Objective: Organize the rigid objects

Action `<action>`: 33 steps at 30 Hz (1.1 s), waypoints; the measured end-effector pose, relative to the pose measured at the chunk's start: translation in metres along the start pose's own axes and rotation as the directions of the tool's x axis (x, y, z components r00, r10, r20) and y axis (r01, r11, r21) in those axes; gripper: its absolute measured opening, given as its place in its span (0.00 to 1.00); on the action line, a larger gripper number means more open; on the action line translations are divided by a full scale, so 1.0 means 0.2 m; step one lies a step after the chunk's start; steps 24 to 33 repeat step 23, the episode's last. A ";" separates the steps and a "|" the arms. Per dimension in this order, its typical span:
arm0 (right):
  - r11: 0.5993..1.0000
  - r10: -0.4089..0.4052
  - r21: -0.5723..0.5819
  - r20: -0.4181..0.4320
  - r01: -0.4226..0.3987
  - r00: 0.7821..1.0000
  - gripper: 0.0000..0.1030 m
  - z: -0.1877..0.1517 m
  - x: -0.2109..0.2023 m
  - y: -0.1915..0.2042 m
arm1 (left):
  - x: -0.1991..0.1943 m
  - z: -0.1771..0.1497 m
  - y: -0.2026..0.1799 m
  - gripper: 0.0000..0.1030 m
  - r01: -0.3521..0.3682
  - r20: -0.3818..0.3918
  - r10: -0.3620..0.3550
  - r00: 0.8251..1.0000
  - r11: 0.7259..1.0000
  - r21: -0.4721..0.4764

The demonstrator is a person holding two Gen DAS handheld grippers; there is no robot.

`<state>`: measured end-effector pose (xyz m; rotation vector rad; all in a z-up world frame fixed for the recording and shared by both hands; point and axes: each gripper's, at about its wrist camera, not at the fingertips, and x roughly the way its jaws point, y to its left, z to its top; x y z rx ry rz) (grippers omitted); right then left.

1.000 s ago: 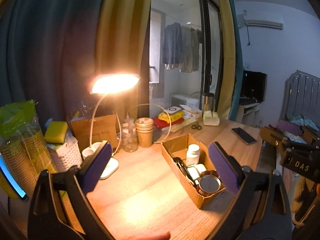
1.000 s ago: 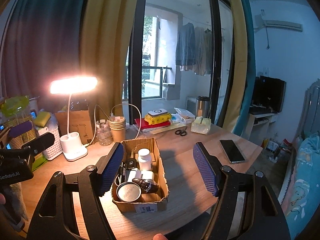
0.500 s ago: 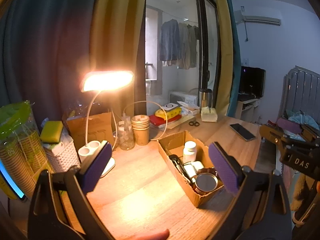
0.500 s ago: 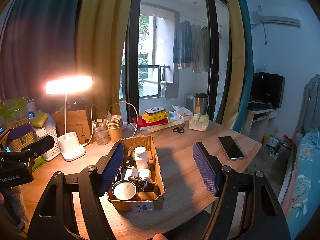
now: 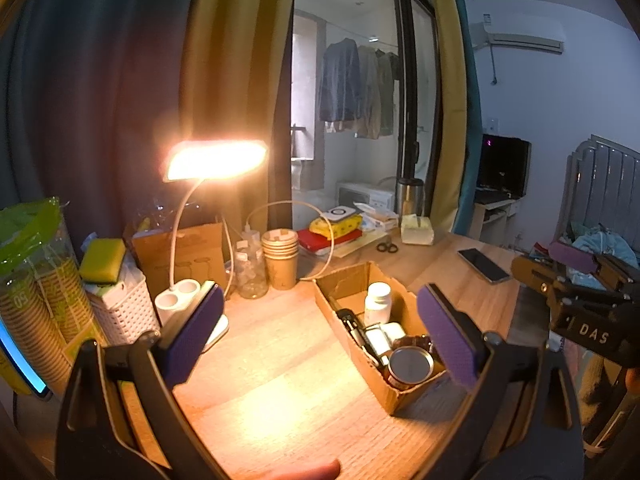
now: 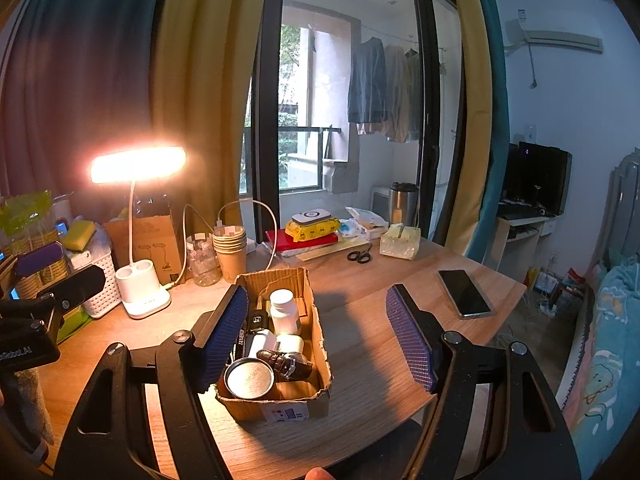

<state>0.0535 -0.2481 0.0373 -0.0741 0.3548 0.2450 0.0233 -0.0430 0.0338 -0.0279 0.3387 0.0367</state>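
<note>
Both your grippers hang open over the surface, with the cardboard box ahead of them.

Your left gripper holds nothing; bare lit surface lies between its jaws, and the cardboard box sits just to its right, crowding the right jaw. To the left, the lamp, a white basket and a stack of paper cups close off that side. Your right gripper is also spread wide and empty; the box lies low between its jaws, nearer the left one, holding a white bottle and a round tin. Right of the box the surface is free up to the phone near the far right edge.
</note>
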 end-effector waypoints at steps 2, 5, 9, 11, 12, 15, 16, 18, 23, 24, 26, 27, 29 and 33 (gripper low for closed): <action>1.000 -0.001 0.000 -0.001 0.001 1.000 0.73 0.00 0.00 0.00 | 0.00 0.00 0.00 0.95 -0.001 0.000 0.001 1.000 1.000 -0.001; 1.000 0.001 0.000 0.002 -0.001 1.000 0.73 0.00 0.00 0.00 | 0.00 0.00 0.00 0.95 -0.002 -0.003 0.002 1.000 1.000 -0.006; 1.000 0.000 0.000 0.000 0.000 1.000 0.73 0.00 0.00 0.00 | 0.00 0.00 0.00 0.95 -0.001 -0.002 0.001 1.000 1.000 -0.005; 1.000 0.001 0.000 0.000 -0.001 1.000 0.73 0.00 0.00 0.00 | 0.00 -0.01 -0.01 0.95 0.000 -0.001 0.000 1.000 1.000 -0.004; 1.000 0.000 0.000 0.000 0.000 1.000 0.73 0.00 0.00 0.00 | 0.00 -0.01 -0.01 0.95 0.001 -0.003 -0.001 1.000 1.000 -0.003; 1.000 0.000 0.000 0.000 0.000 1.000 0.73 0.00 0.00 0.00 | 0.00 -0.01 -0.02 0.95 0.004 -0.004 -0.004 1.000 1.000 0.001; 1.000 -0.001 -0.001 -0.001 0.001 1.000 0.73 0.00 0.00 0.00 | 0.00 -0.01 -0.02 0.95 0.005 -0.004 -0.005 1.000 1.000 0.001; 1.000 0.000 -0.001 -0.001 0.000 1.000 0.73 0.00 0.00 0.00 | 0.00 -0.01 -0.03 0.95 0.006 -0.004 -0.006 1.000 1.000 0.000; 1.000 0.001 0.002 0.001 -0.001 1.000 0.73 0.00 0.00 0.00 | 0.00 -0.01 -0.04 0.95 0.012 -0.011 -0.012 1.000 1.000 -0.001; 1.000 0.001 0.002 0.001 -0.001 1.000 0.73 0.00 0.00 0.00 | 0.00 -0.01 -0.04 0.95 0.012 -0.011 -0.012 1.000 1.000 -0.001; 1.000 0.001 0.002 0.001 -0.001 1.000 0.73 0.00 0.00 0.00 | 0.00 -0.01 -0.04 0.95 0.012 -0.011 -0.012 1.000 1.000 -0.001; 1.000 0.001 0.002 0.001 -0.001 1.000 0.73 0.00 0.00 0.00 | 0.00 -0.01 -0.04 0.95 0.012 -0.011 -0.012 1.000 1.000 -0.001; 1.000 0.001 0.002 0.001 -0.001 1.000 0.73 0.00 0.00 0.00 | 0.00 -0.01 -0.04 0.95 0.012 -0.011 -0.012 1.000 1.000 -0.001; 1.000 0.001 0.002 0.001 -0.001 1.000 0.73 0.00 0.00 0.00 | 0.00 -0.01 -0.04 0.95 0.012 -0.011 -0.012 1.000 1.000 -0.001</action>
